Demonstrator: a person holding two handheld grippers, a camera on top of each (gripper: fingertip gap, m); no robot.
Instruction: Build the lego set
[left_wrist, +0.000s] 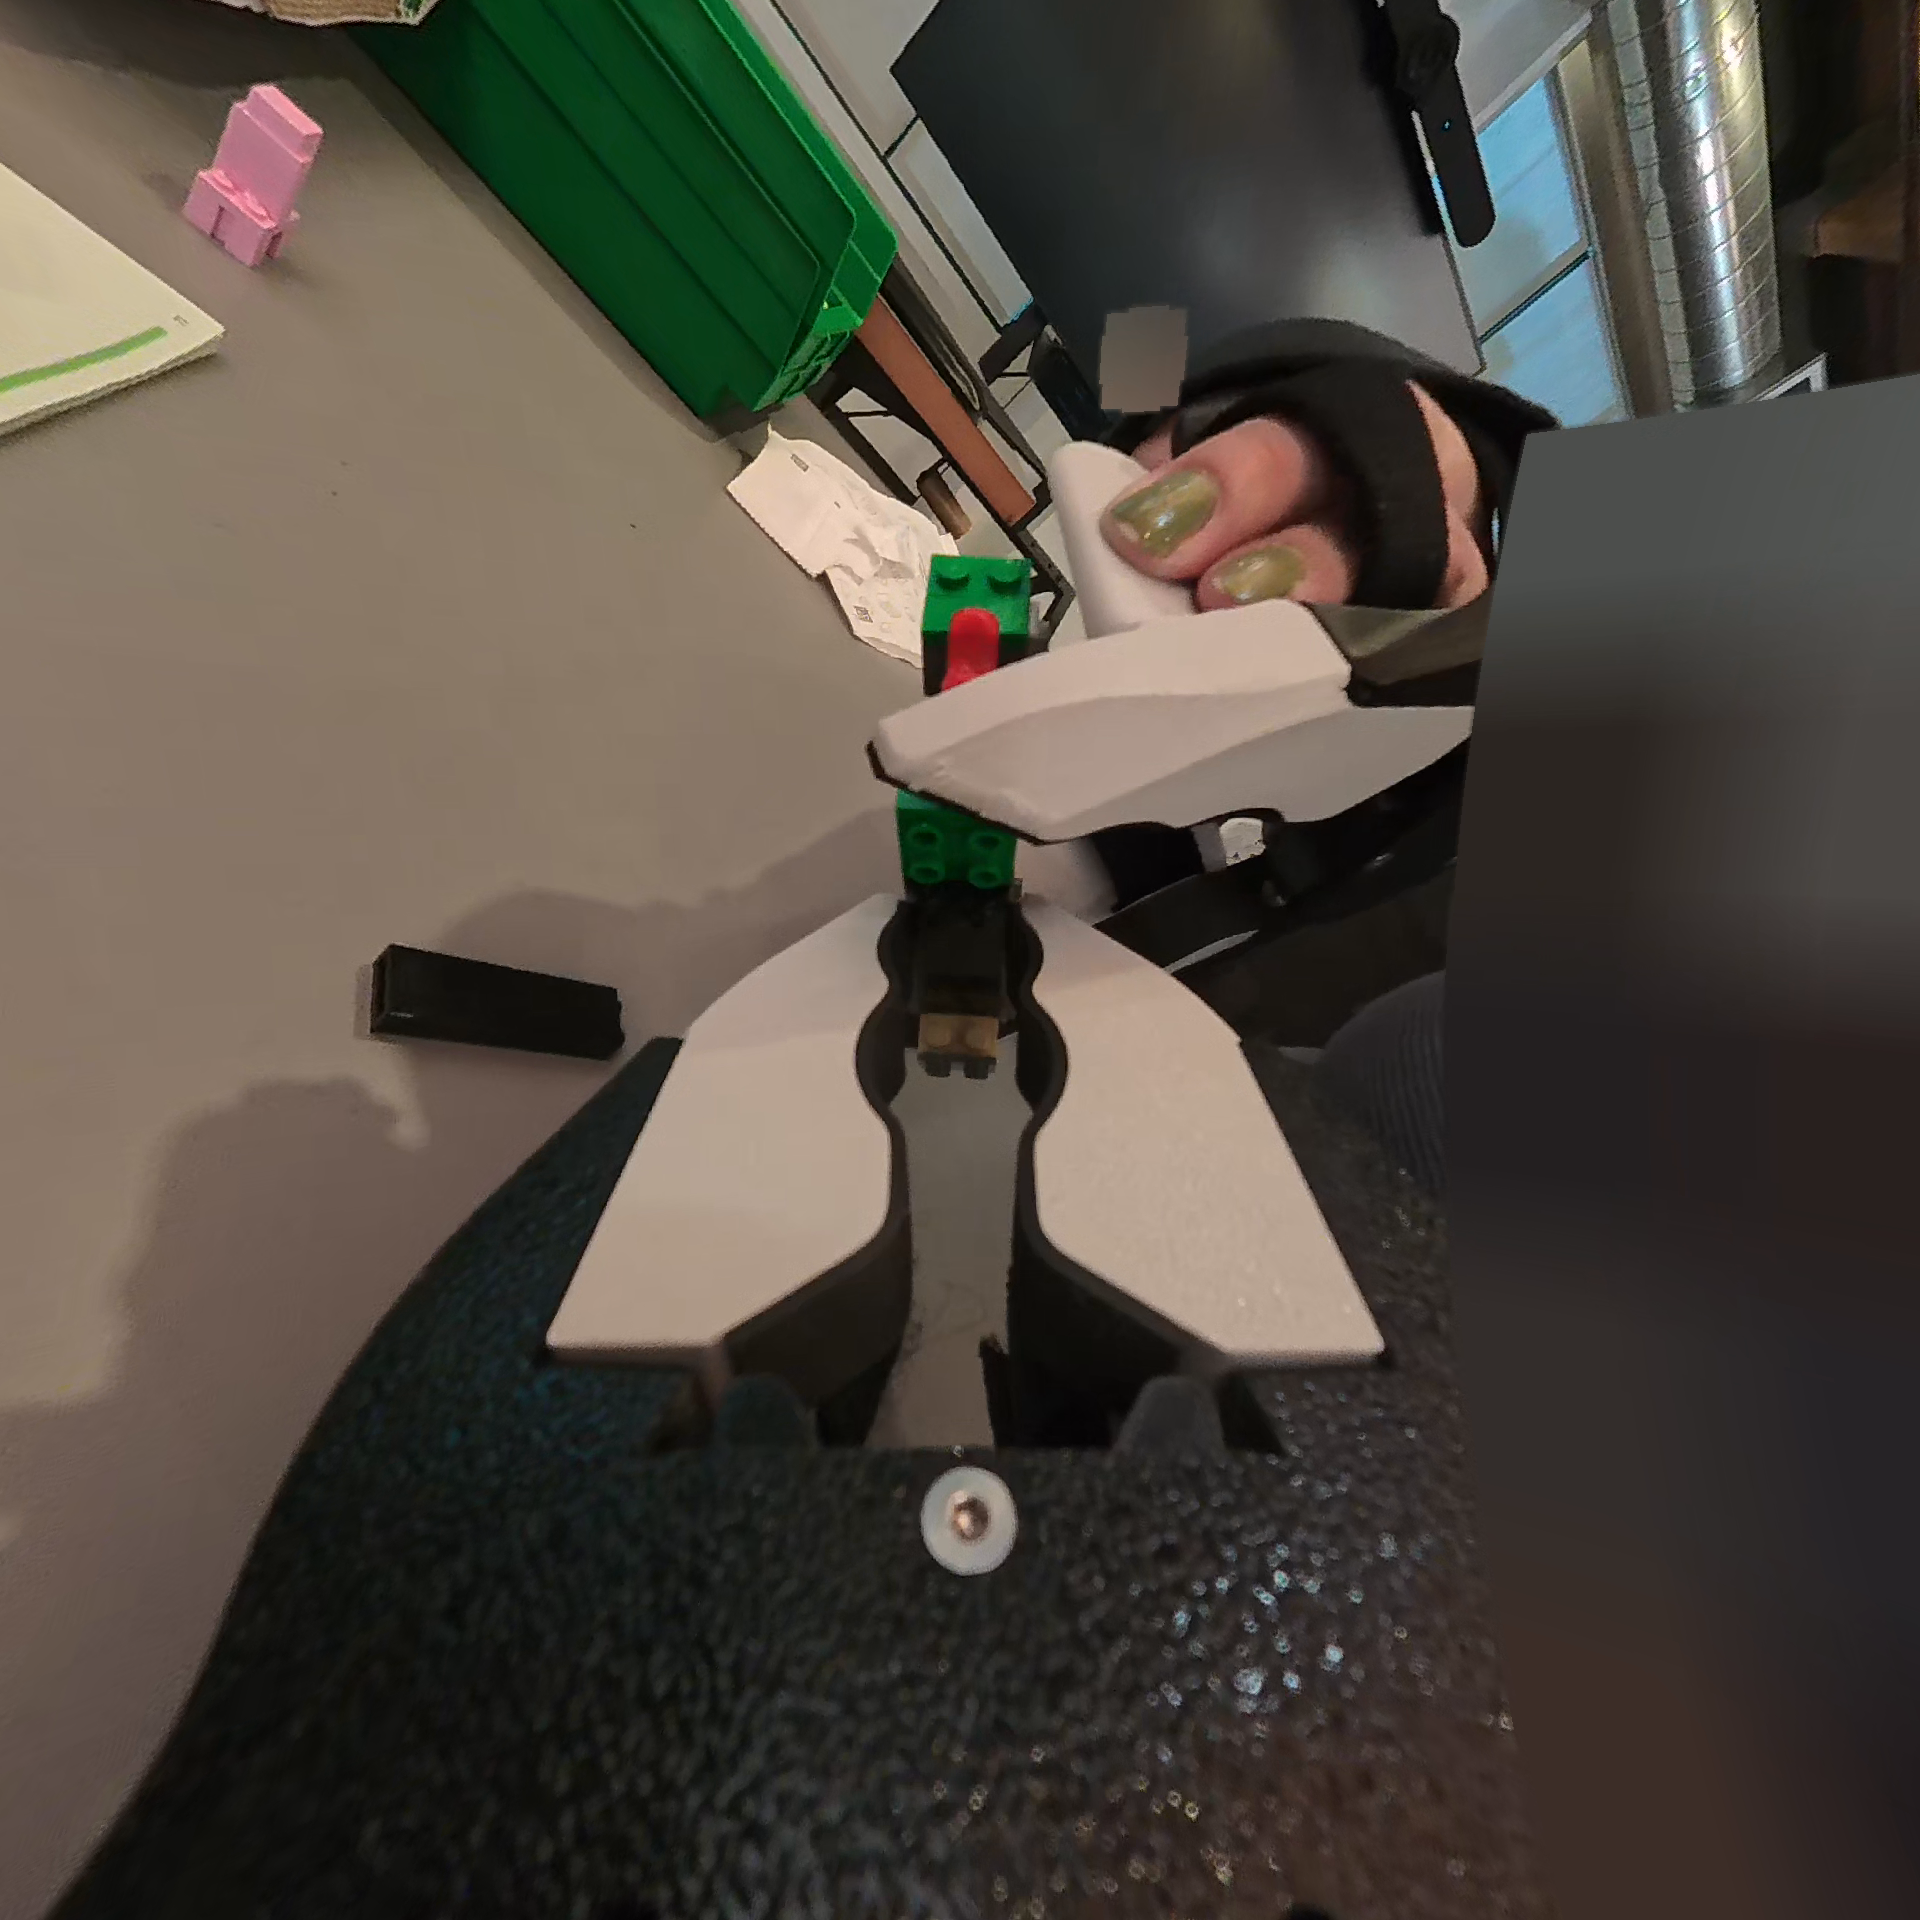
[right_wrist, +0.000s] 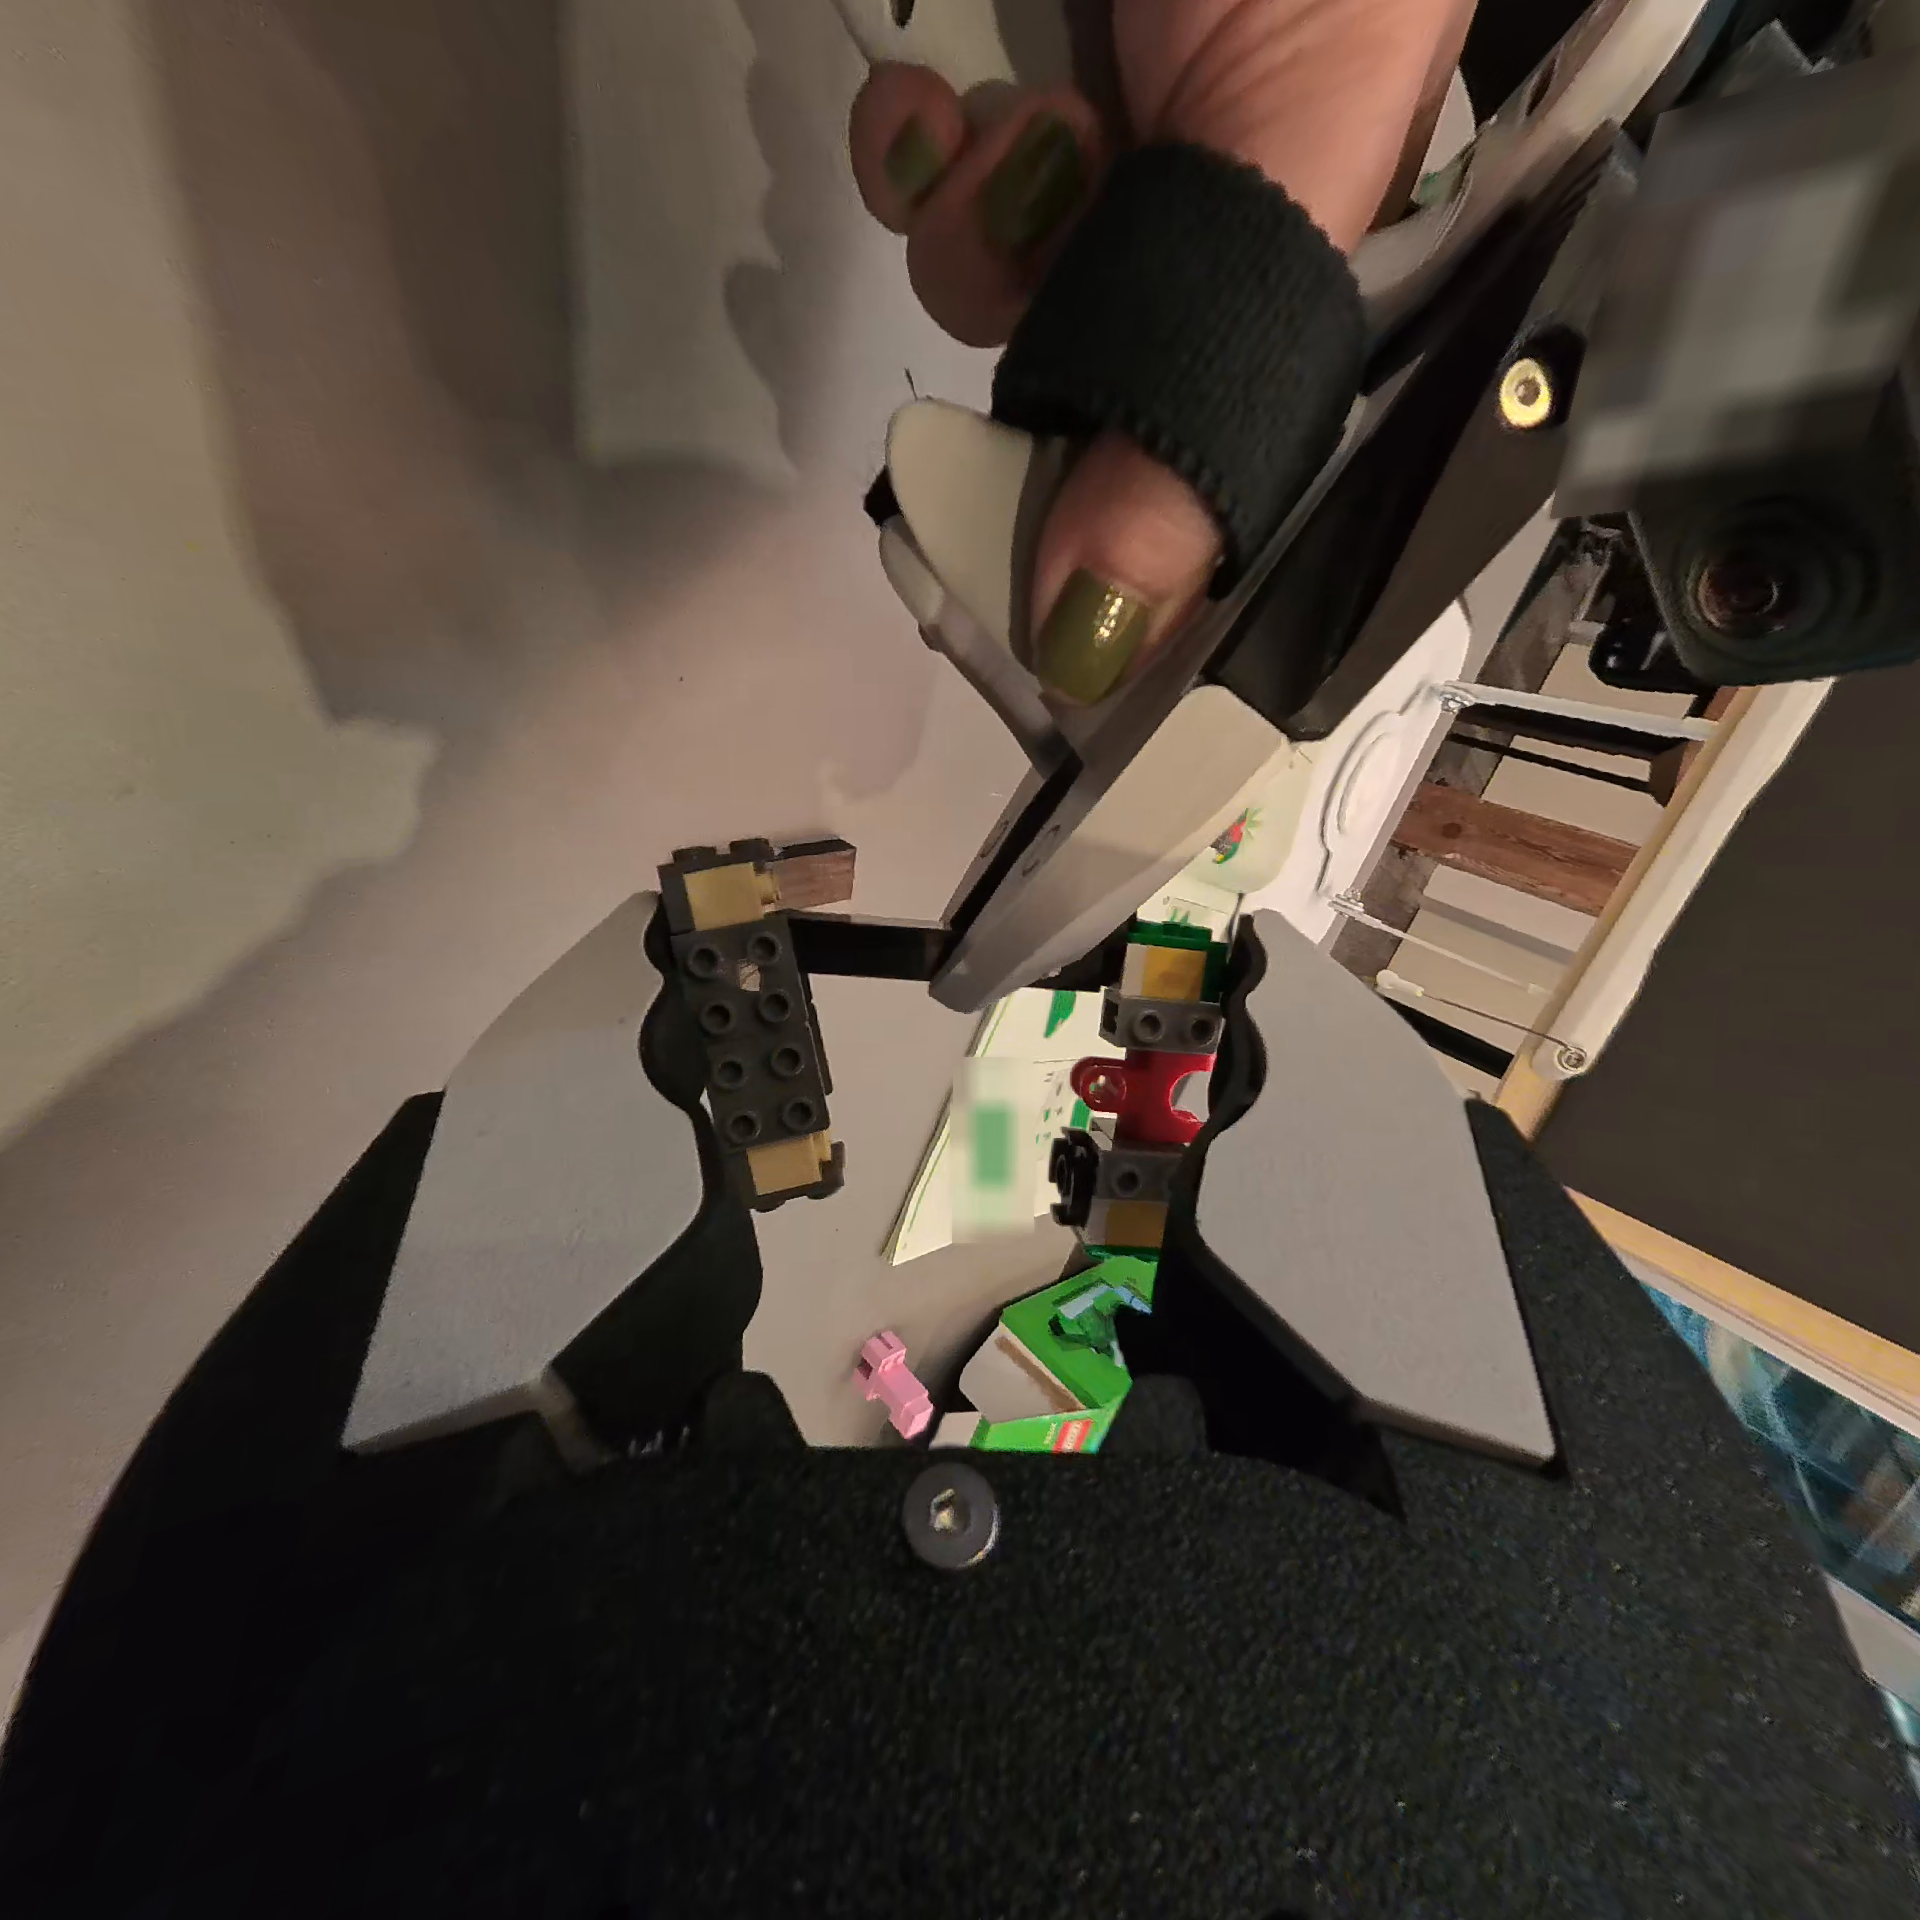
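Two hand-held claws are meeting over a grey tabletop, working on one partly built lego model.

In the left wrist view, the left claw is clenched on the dark lower end of the lego model, which is sticking straight out beyond its tips. The model is a stack of black, tan and green bricks with a red piece near the far end. The right claw is crossing just beyond the left claw's tips, its white fingers lying over the middle of the model.

In the right wrist view, the right claw is spread wide, with the model spanning between its fingers: a dark studded section is lying against one finger and a grey, red and green section against the other. Whether it is actually pressing on the model cannot be told.

The build looks roughly midway: several bricks are already joined, while a long black piece is lying loose on the tabletop to the left of the left claw, and a pink figure is standing far ahead on the left.

Only the left view is showing the green bin and the booklet. Only the right view is showing the model's studded side and the green lego box beneath the claw.
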